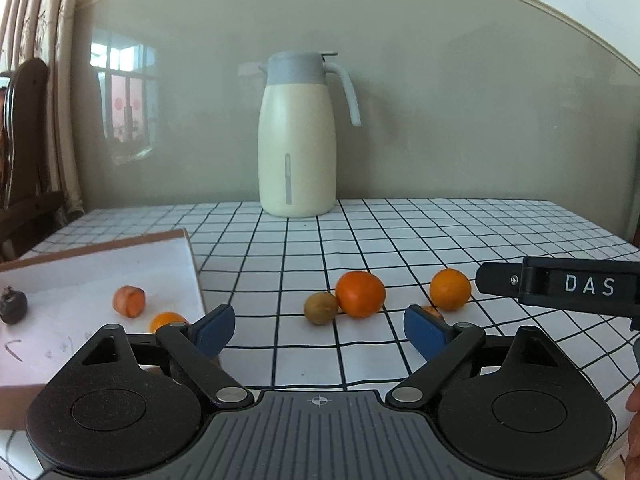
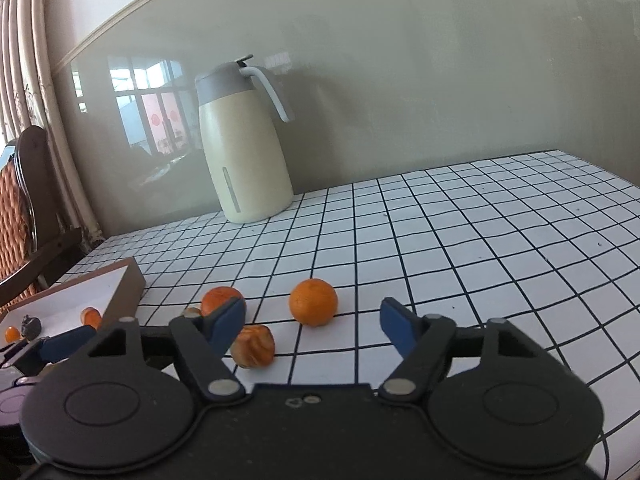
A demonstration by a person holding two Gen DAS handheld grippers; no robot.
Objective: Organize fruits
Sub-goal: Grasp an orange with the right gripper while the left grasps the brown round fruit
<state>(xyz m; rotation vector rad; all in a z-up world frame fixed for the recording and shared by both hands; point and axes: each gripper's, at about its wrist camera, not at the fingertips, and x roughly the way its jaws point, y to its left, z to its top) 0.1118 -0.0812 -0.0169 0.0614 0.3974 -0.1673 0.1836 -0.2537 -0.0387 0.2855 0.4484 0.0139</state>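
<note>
Four fruits loose on checked surface (image 1: pixel 400 232): big orange (image 1: pixel 360 294), smaller orange (image 1: pixel 450 289), brown kiwi-like fruit (image 1: pixel 321 308), peeled ridged fruit (image 2: pixel 253 346). Three more already in shallow box (image 1: pixel 96 264) at left. Left tool (image 1: pixel 319 330) spread, nothing between pads, facing kiwi-like fruit and big orange. Right tool (image 2: pixel 313 324) also spread, empty, smaller orange just ahead. Step, as I judge: reaching for next fruits. Next move needs advance until fruit sits between pads, then squeeze gently, round fruit can roll.

Matt cardboard box (image 1: pixel 192 248), glossy jug (image 1: pixel 296 152)
</note>
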